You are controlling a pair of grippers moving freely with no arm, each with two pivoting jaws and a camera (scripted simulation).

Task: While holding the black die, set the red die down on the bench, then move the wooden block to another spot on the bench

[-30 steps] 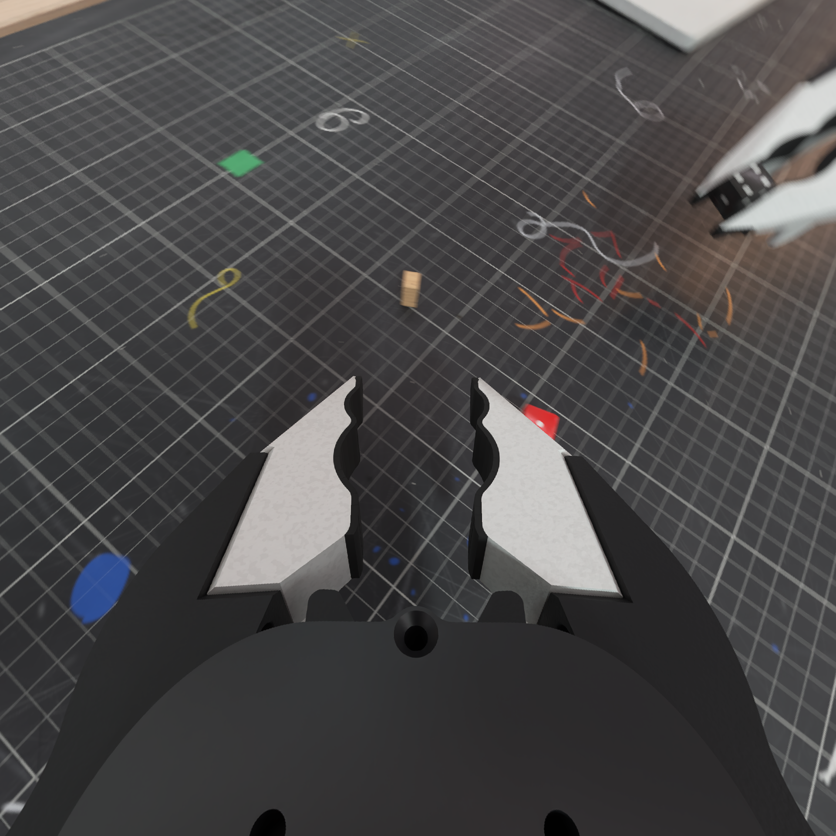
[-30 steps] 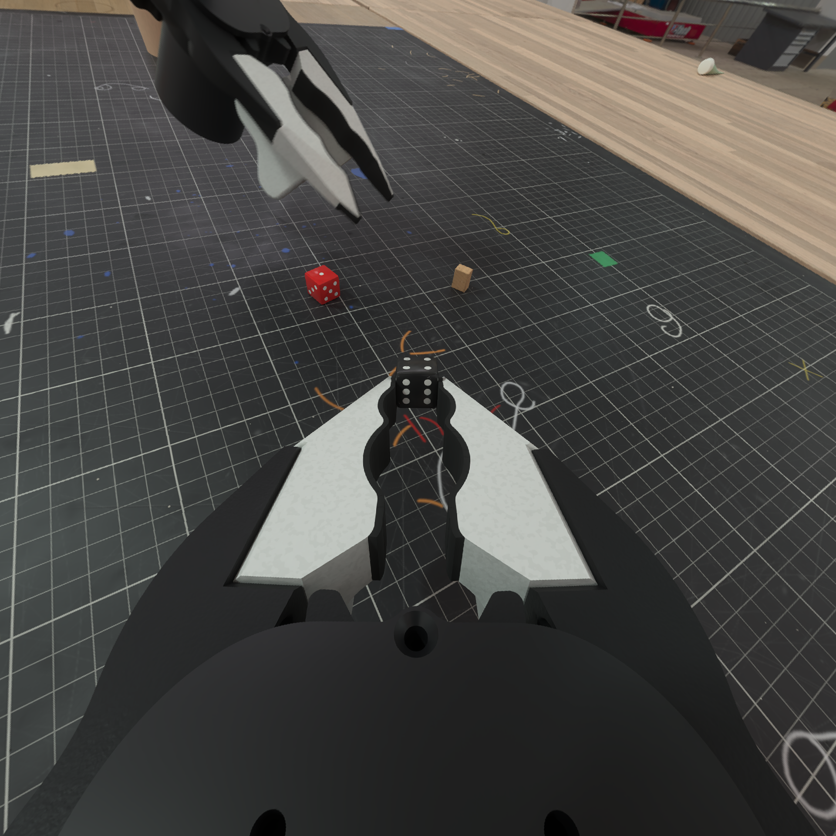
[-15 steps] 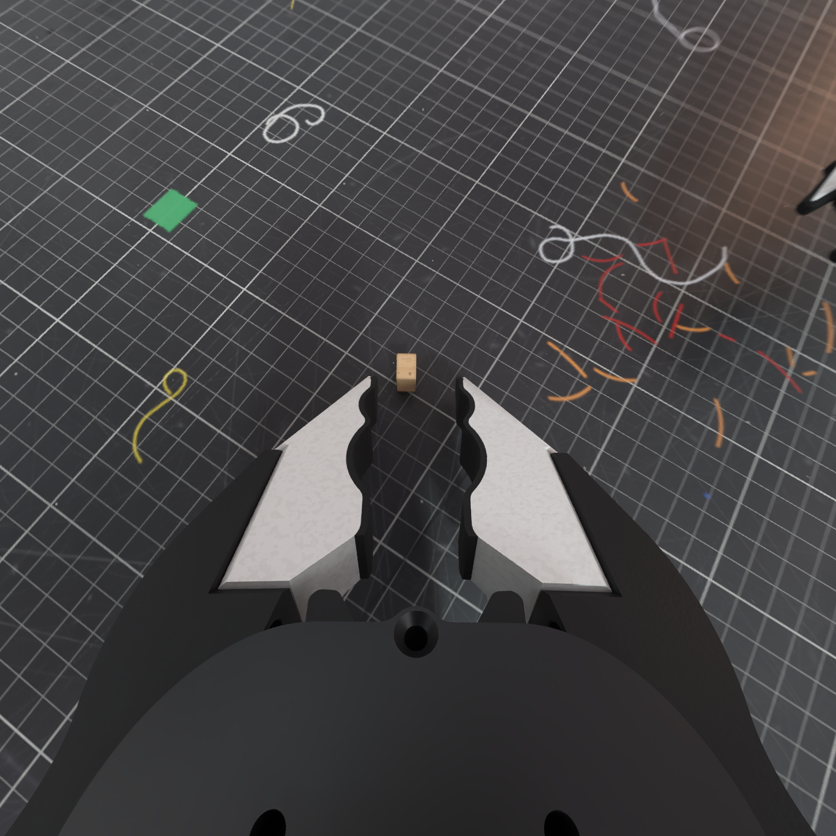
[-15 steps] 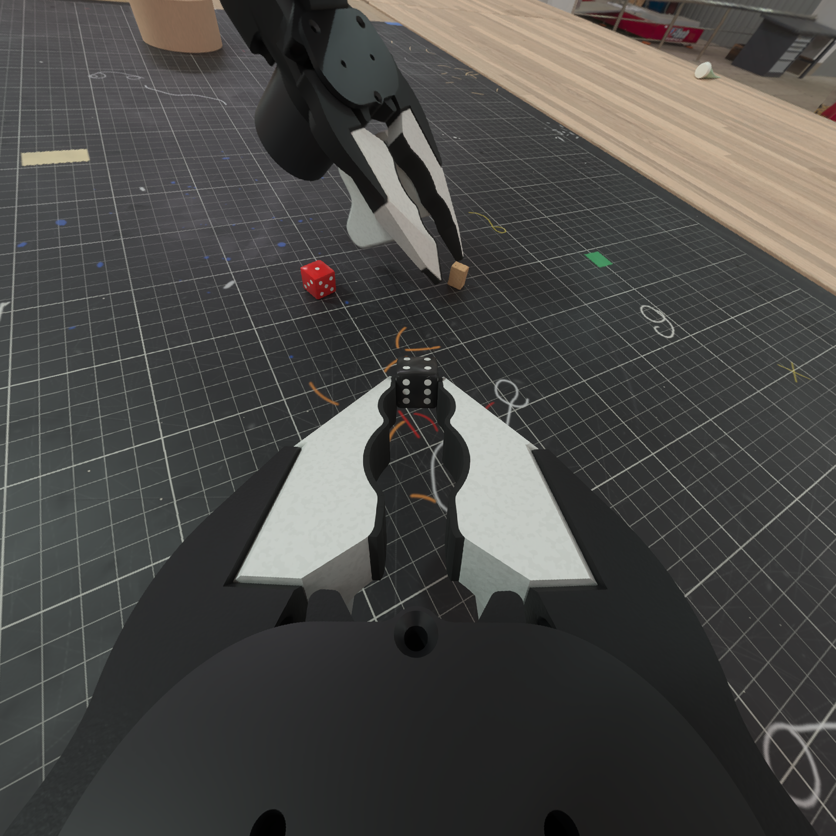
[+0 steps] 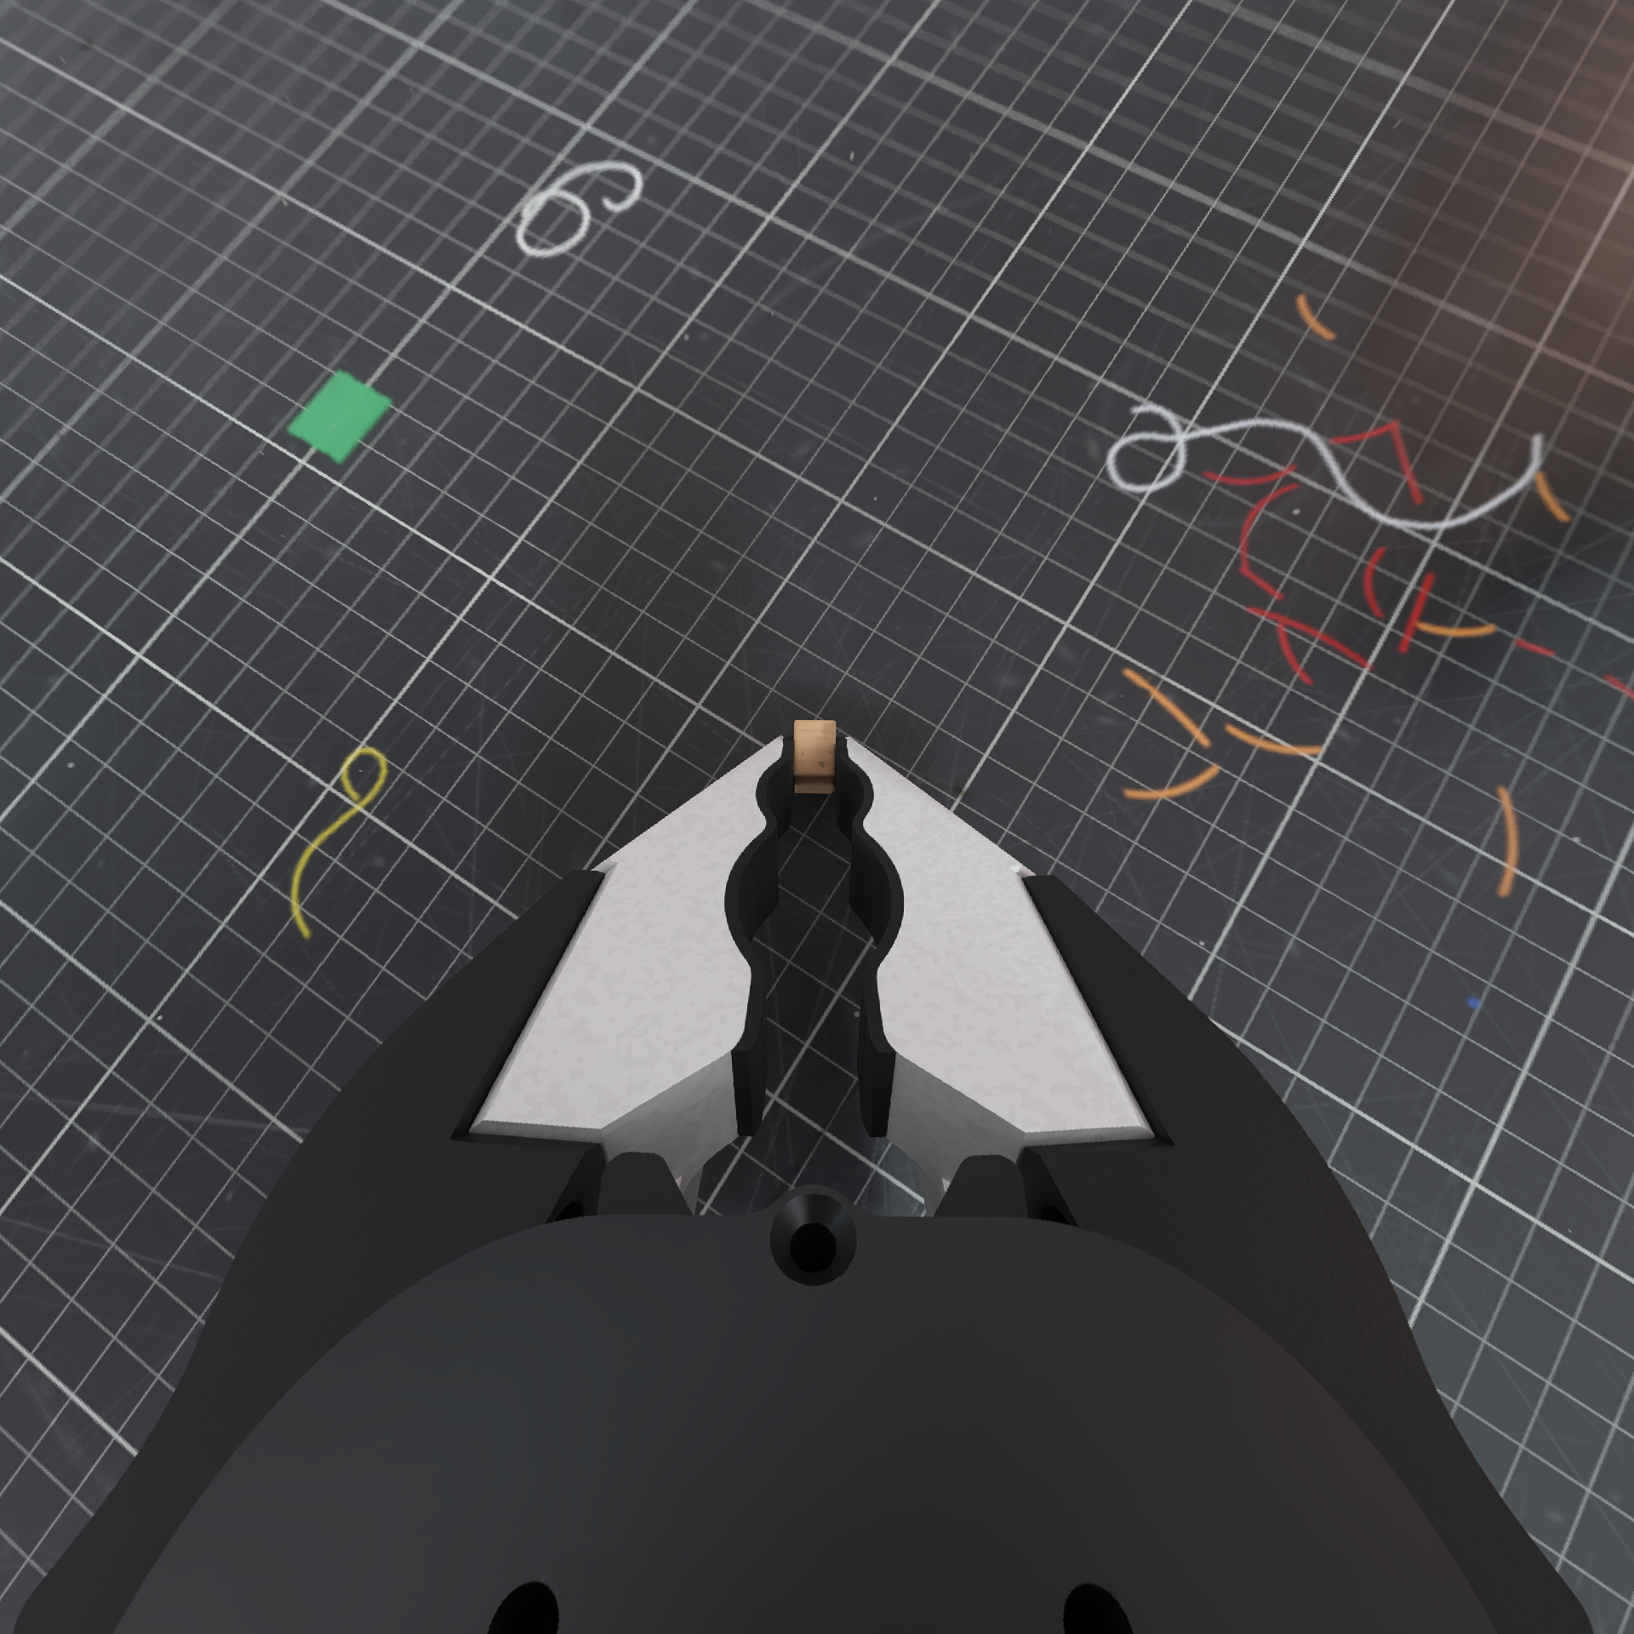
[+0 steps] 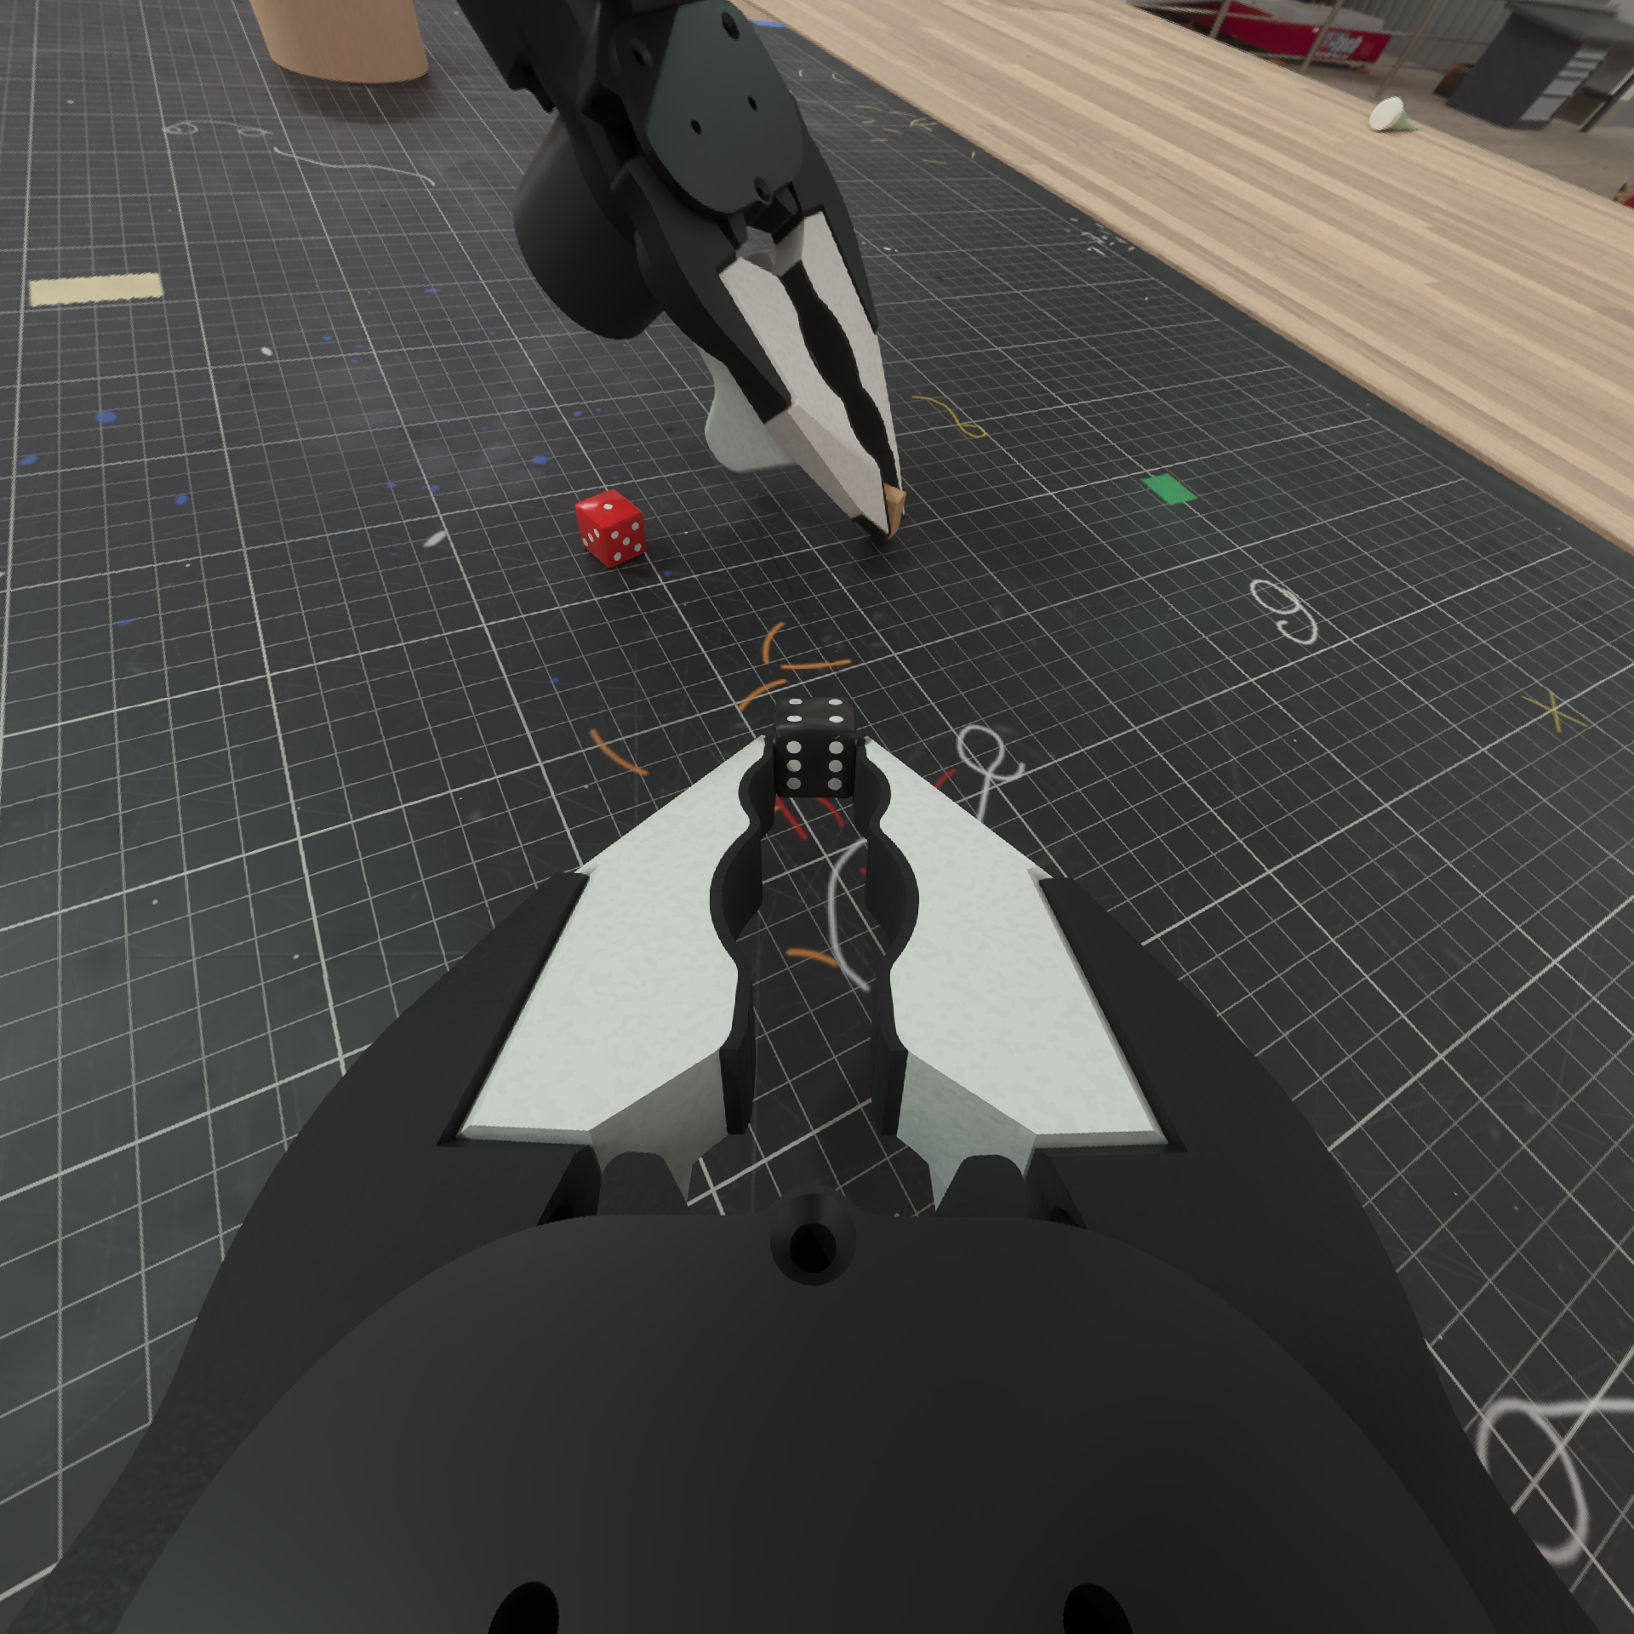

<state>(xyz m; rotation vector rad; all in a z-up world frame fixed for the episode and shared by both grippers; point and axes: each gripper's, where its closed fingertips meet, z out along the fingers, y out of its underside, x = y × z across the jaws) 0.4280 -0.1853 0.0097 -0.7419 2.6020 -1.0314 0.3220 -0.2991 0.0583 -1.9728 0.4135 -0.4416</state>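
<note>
Black cutting mat, ruled in white, covering the desk (image 6: 265,796). Far left, a pale beige strip (image 6: 95,289) lying flat. Just beyond it, at the top edge, the base of a tan round tub (image 6: 340,40), cropped, contents impossible to tell.

Next along, the red die (image 6: 610,528), resting on the mat alone and free of either claw. Set down already, by the look of it, with that half of the job done.

To its right, the left claw (image 6: 884,522), pitched steeply down with its tips at the mat and closed around the wooden block (image 5: 813,756). Block pinched at the very ends of the fingers, seemingly not yet raised off the desk, though too fine a margin to call. Gripped so, presumably, for carrying to a fresh spot.

Centre foreground, the right claw (image 6: 814,752), clamped on the black die (image 6: 813,747) and apparently poised above the mat, well apart from its partner. Parked clear, most likely, in keeping with the task's demand for an unbroken hold.

Further right, a small green patch (image 6: 1169,488) flat on the mat, then bare wooden planking (image 6: 1326,221) along the edge.

Next call: a clean lift, with so slight a purchase on the block risking a slip or a twist.
</note>
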